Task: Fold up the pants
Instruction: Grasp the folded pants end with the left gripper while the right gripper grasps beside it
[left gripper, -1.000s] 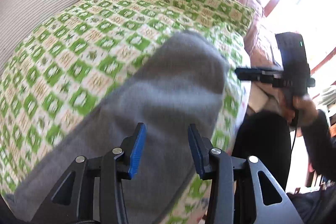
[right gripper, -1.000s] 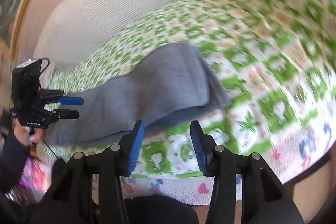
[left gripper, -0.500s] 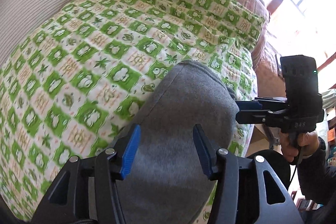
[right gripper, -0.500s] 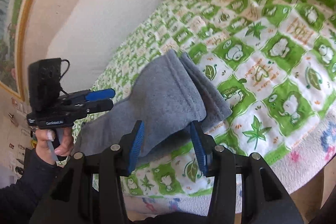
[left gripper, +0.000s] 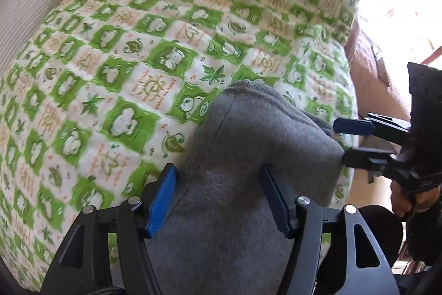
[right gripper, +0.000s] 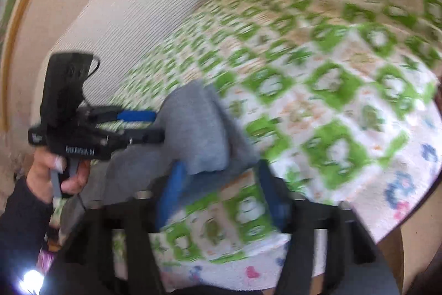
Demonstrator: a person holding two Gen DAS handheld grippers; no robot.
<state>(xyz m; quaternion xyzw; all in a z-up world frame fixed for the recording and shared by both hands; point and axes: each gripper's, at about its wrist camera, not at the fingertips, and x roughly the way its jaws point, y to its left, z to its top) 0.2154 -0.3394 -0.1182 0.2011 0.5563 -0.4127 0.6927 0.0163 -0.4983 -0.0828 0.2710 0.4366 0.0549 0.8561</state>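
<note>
Left wrist view showed the left gripper (left gripper: 218, 198) pointed steeply down over the grey pants (left gripper: 248, 156), which lay folded into a thick band on the green-checked quilt (left gripper: 110, 51). Its jaws were opening: the blue pad (left gripper: 163, 198) on the left stood just off the cloth's left edge, the dark pad (left gripper: 276, 201) on the right sat over the fabric, and nothing was pinched, though the cloth ran between and under both. Beyond the fingertips the band ended in a rounded fold. Off to the right of that fold the right gripper (left gripper: 342, 140) came in sideways, one finger above and one below the cloth's corner.

Right wrist view was blurred, but the right gripper (right gripper: 218, 181) had its jaws opening as well, with the near corner of the pants (right gripper: 199, 129) between its fingers (right gripper: 174, 184) and not clamped as far as the blur lets one judge. The left gripper (right gripper: 157, 126) showed at the far left of the cloth, in a person's hand (right gripper: 55, 173).

The step appeared to be taking hold of this end for the next fold. Done well, each gripper would go down until its lower finger slid under every layer, would close only then, and both would grip at matching depth so the edge lifted straight. A shallow bite would likely peel off only the top layer.
</note>
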